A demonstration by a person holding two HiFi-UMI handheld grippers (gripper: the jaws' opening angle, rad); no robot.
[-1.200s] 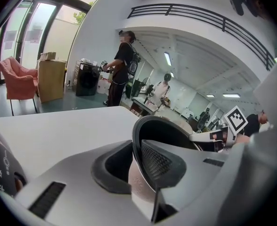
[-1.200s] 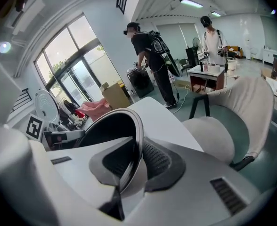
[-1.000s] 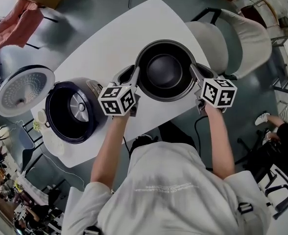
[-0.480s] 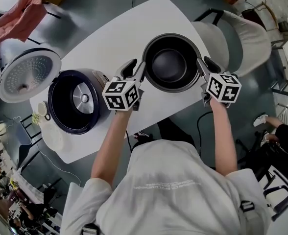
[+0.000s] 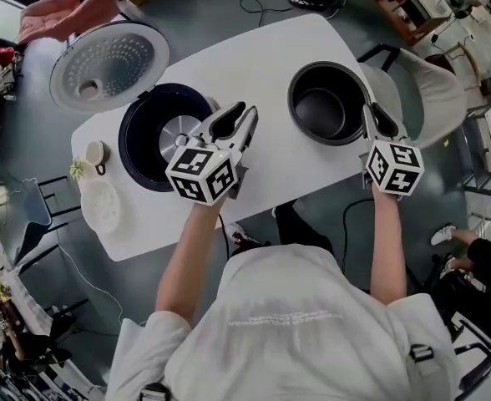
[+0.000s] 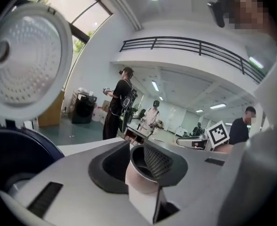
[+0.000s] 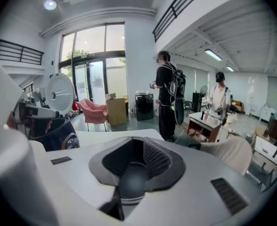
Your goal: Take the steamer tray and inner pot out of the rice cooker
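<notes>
1. The inner pot (image 5: 325, 107) stands on the white table (image 5: 262, 57), well right of the rice cooker (image 5: 137, 153). The cooker's well is bare down to the heating plate (image 5: 179, 134). The lift-out looks done, and letting go is the step in hand.
2. The right gripper (image 5: 375, 122) is clenched on the pot's right rim, and its own view shows a dark, blurred wall between the jaws. The left gripper (image 5: 241, 115) is released, jaws apart with nothing between them. It hangs just right of the cooker's mouth.
3. A white tray (image 5: 99, 205) lies at the table's near-left end, beside a small cup (image 5: 95, 153). It is probably the steamer tray, though I cannot be sure.
4. Next, the right jaws should open and draw back rightward without dragging the pot, which sits close to the table's right edge.
5. The cooker's lid (image 5: 108, 61) stands open at far left. A chair (image 5: 429, 82) sits just right of the table, close to the right gripper's way back.
</notes>
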